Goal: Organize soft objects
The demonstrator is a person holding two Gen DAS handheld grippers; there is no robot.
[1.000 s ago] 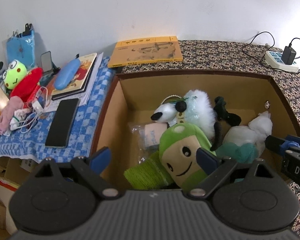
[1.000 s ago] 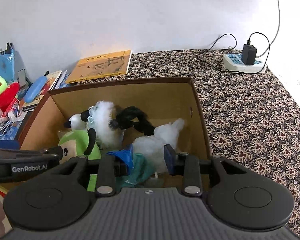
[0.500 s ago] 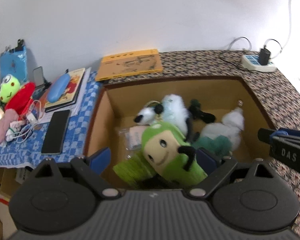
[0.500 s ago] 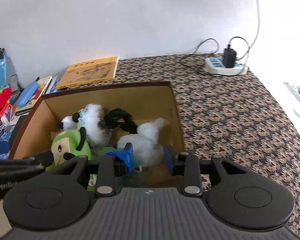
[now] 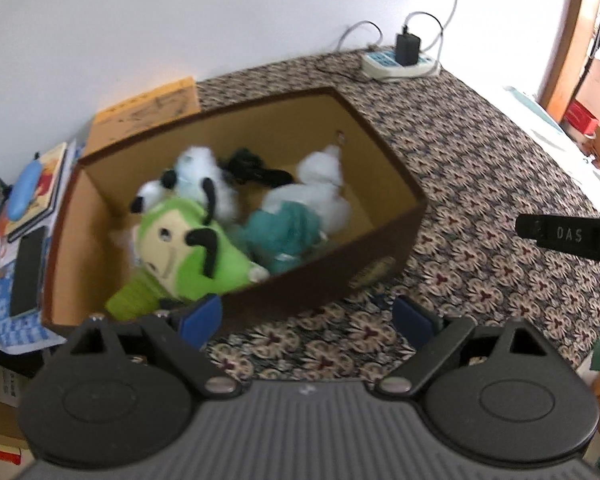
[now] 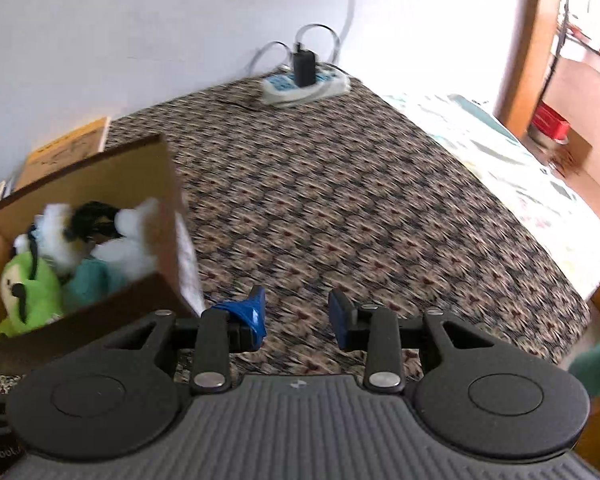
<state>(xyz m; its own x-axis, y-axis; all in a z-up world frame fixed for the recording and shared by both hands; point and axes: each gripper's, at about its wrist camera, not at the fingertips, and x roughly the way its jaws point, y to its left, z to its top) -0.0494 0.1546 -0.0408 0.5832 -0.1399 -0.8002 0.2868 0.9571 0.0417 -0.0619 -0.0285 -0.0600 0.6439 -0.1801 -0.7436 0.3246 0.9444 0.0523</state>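
Both jaws stand apart and empty: the left gripper (image 5: 307,318) hangs just short of the cardboard box (image 5: 380,256), the right gripper (image 6: 296,314) over patterned cloth (image 6: 360,208) beside it. Ahead of the left jaws, inside the box, lie the green plush (image 5: 188,248), teal toy (image 5: 288,236) and white plush (image 5: 324,192). Farthest off, beyond both jaws, sits a power strip (image 6: 304,86).

The left gripper (image 5: 306,316) is black plastic with a ribbed grey top, two round discs, silver screws and blue fingertips (image 5: 201,318). The right gripper (image 6: 296,316) looks the same; white letters "DAS" show on its black side.
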